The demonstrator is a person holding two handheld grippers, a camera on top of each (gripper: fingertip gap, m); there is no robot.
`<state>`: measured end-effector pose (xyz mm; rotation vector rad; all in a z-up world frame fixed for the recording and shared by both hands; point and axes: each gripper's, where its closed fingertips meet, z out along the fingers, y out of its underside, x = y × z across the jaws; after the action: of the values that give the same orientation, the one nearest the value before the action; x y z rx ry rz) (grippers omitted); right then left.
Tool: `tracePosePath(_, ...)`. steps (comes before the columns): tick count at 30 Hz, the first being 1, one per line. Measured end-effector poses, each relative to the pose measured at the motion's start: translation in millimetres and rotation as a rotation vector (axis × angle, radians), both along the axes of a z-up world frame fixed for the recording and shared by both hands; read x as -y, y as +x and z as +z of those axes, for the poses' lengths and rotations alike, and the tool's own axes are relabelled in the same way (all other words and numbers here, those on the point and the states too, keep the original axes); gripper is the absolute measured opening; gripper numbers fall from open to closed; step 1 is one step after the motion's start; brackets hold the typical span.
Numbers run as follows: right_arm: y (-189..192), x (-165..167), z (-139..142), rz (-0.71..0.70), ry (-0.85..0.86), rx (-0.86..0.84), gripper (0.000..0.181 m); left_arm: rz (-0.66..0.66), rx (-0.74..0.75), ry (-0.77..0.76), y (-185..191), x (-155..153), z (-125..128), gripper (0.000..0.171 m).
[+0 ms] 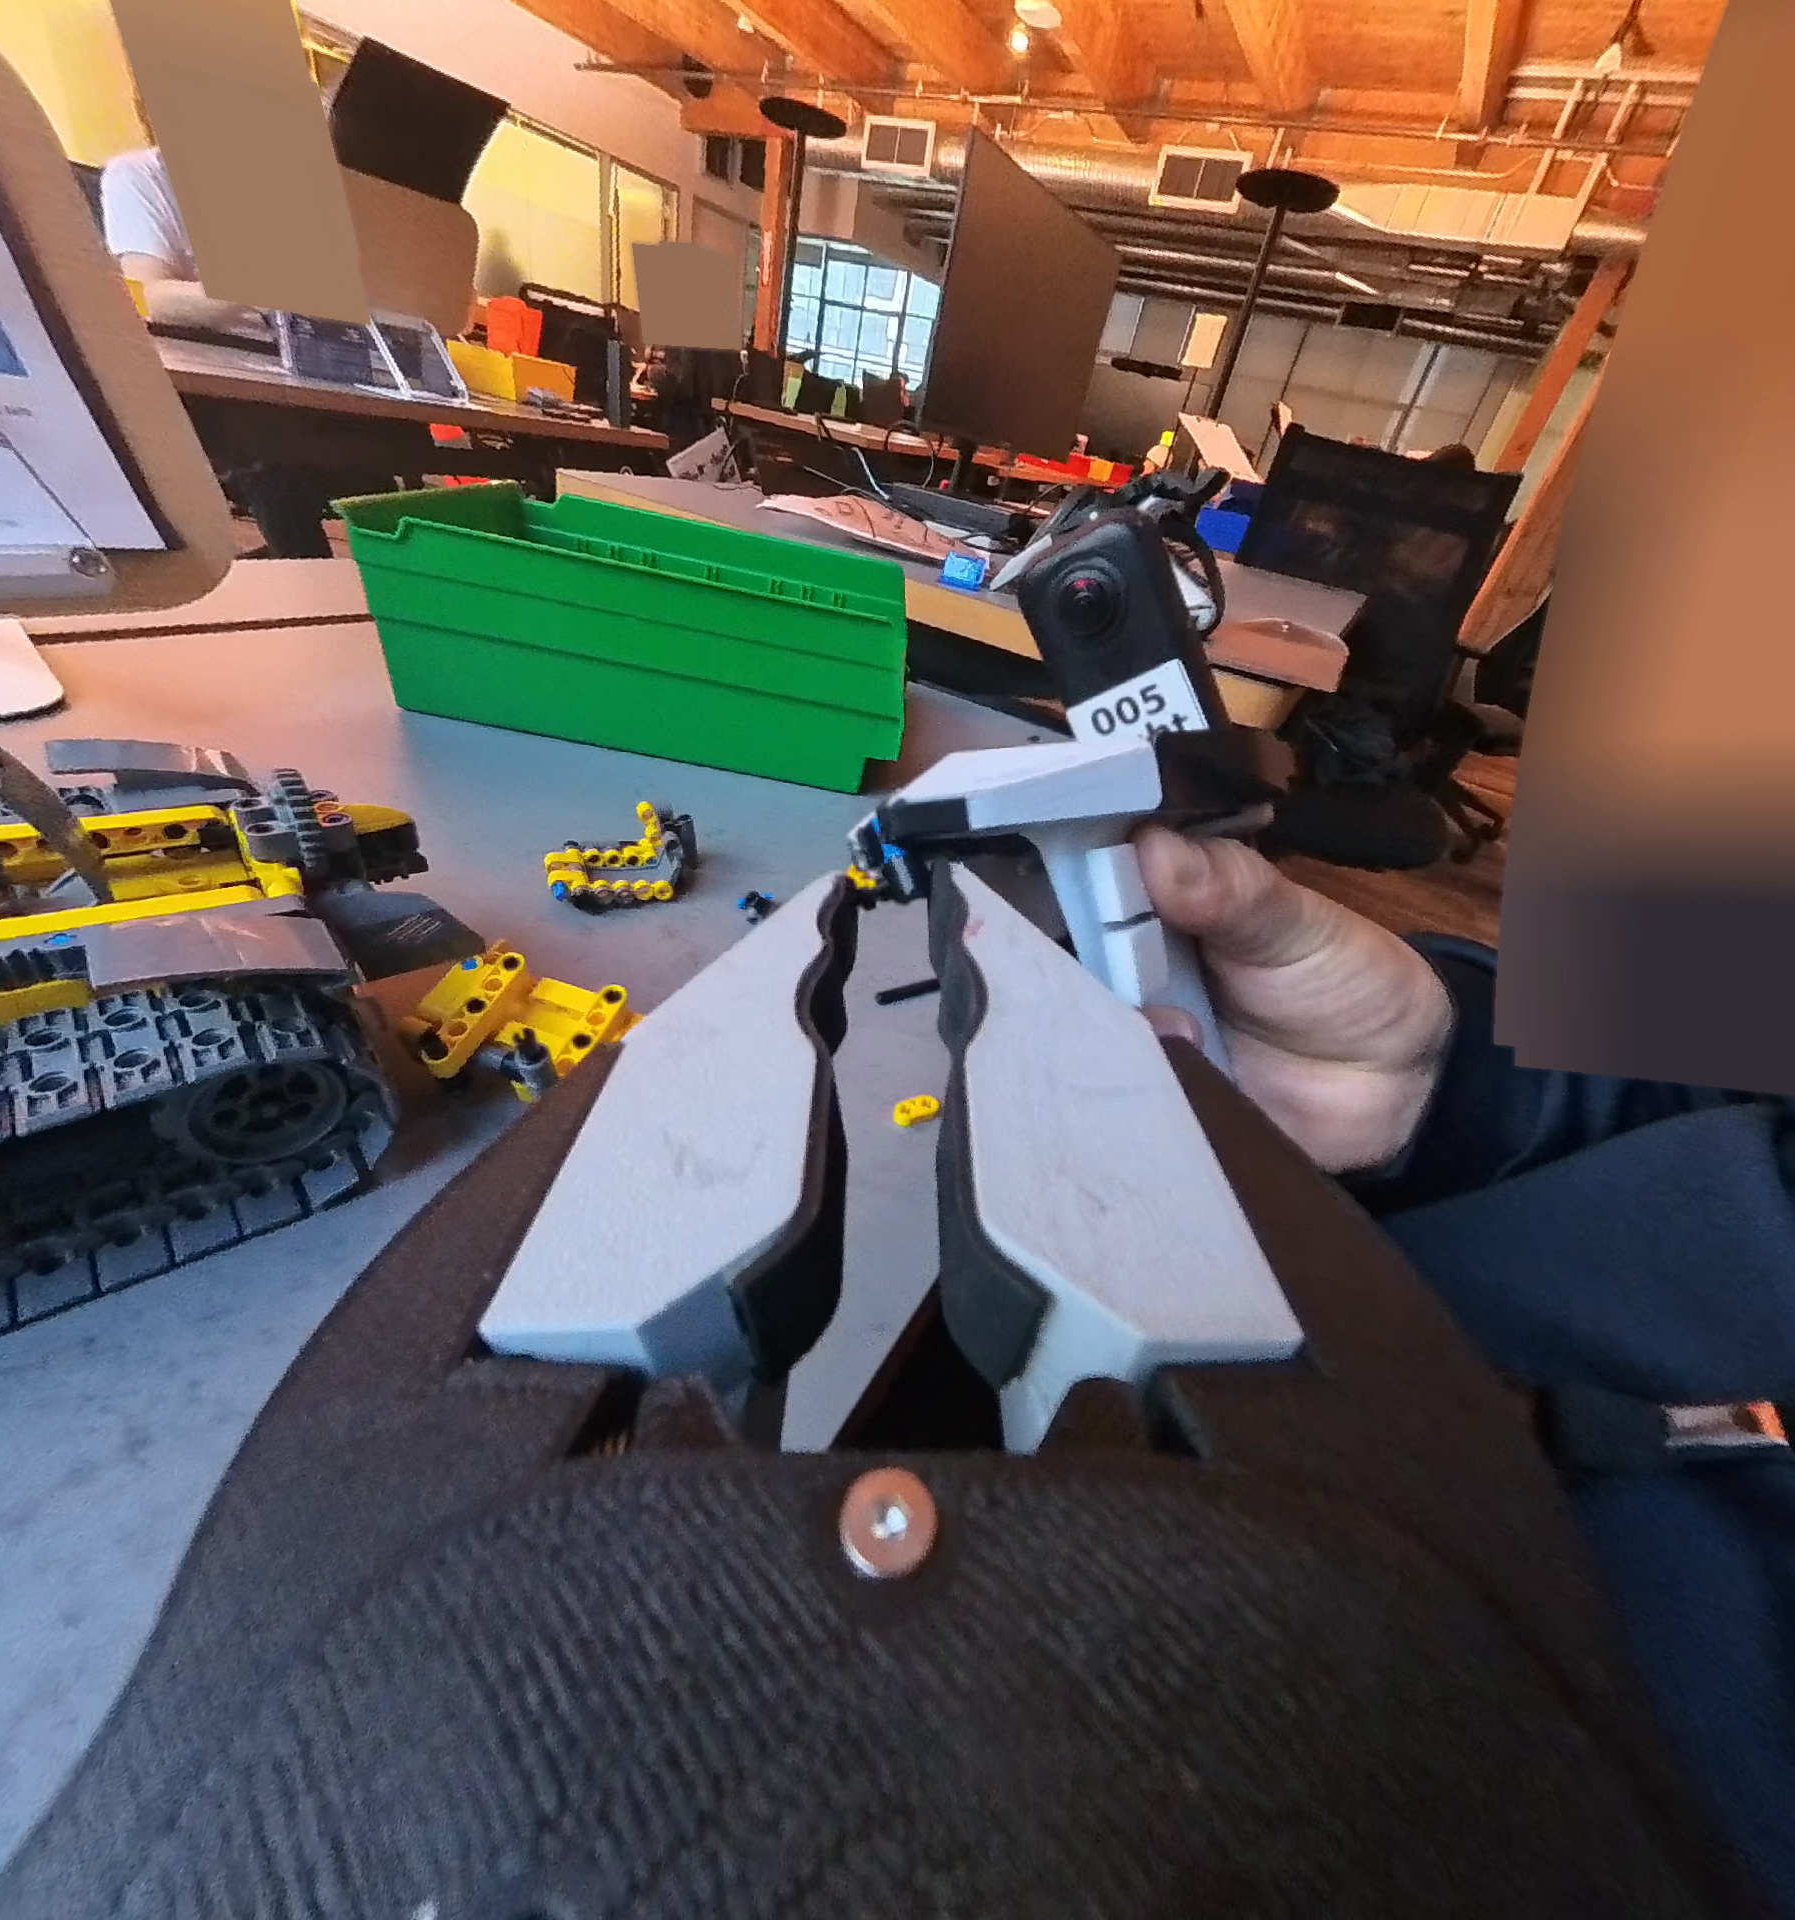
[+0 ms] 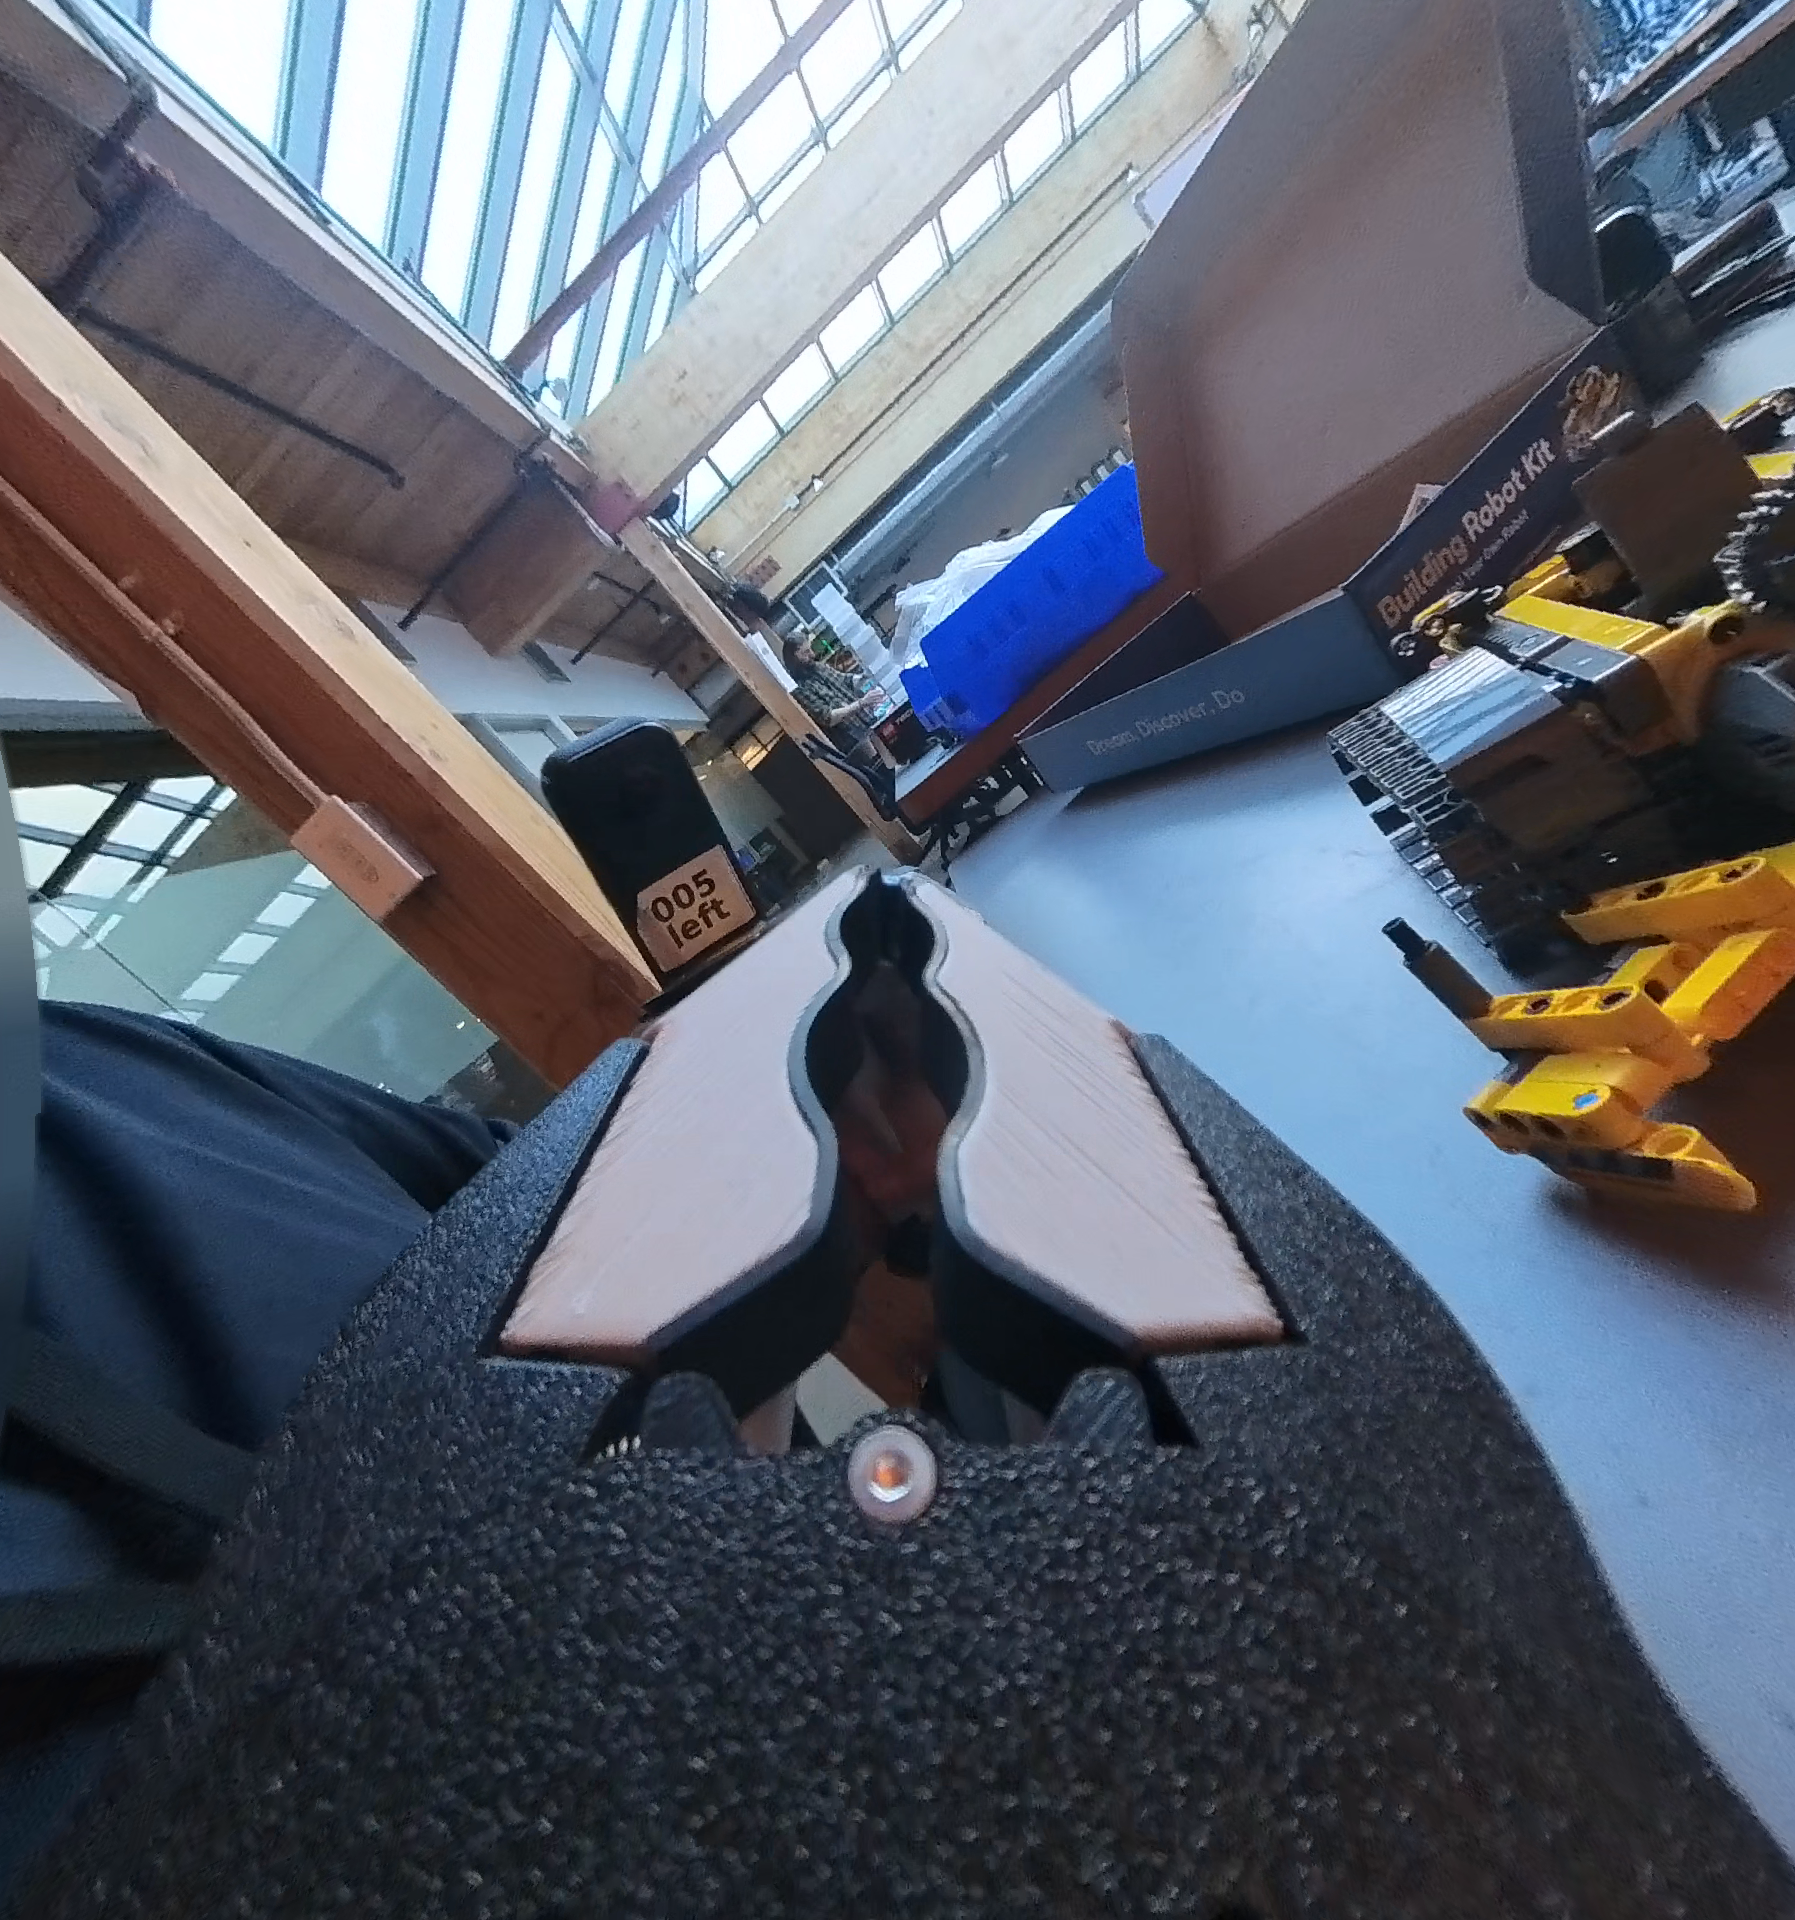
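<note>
In the left wrist view my right gripper (image 1: 872, 840), held in a hand (image 1: 1288, 987), is shut on a small black, blue and yellow brick piece (image 1: 877, 871) above the grey table (image 1: 519, 769). My left gripper (image 1: 893, 899) is open, with its fingertips (image 1: 839, 902) right at that piece, the left one touching or almost touching it. In the right wrist view my right gripper (image 2: 888, 883) has its tips closed together, and the piece is hidden beyond them. The left gripper's camera (image 2: 654, 831) shows just behind.
A yellow and grey tracked brick vehicle (image 1: 145, 987) (image 2: 1599, 675) stands at the left. Loose yellow assemblies (image 1: 519, 1013) (image 1: 618, 857) (image 2: 1651, 1029), a tiny yellow part (image 1: 915, 1110) and a black pin (image 1: 903, 994) lie on the table. A green bin (image 1: 644, 623), a monitor (image 1: 41, 364) and an open box (image 2: 1288, 416) stand behind. The grippers are tip to tip, or close to it.
</note>
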<state>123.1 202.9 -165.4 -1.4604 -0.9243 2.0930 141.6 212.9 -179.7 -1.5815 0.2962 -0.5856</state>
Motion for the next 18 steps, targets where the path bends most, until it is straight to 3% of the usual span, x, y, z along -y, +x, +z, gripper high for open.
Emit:
tracePosePath(7, -2.7, 1.3, 2.5, 0.006, 0.022, -0.016, 0.0, -0.005, 0.019, 0.01, -3.3, 0.6, 3.6, 0.013)
tracePosePath(12, 4.1, 10.2, 2.7, 0.084, 0.048, -0.025, 0.0, -0.194, 0.009, -0.031, 5.3, 9.5, 5.2, 0.015)
tracePosePath(15, 2.4, 15.3, -4.8, 0.074, 0.094, -0.001, 0.0, -0.277, 0.101, -0.107, 15.6, 11.5, 2.6, 0.032)
tracePosePath(18, 3.3, 18.3, -5.1, 0.082, 0.089, -0.008, 0.0, -0.266, 0.113, -0.101, 12.9, 12.4, -1.1, 0.022)
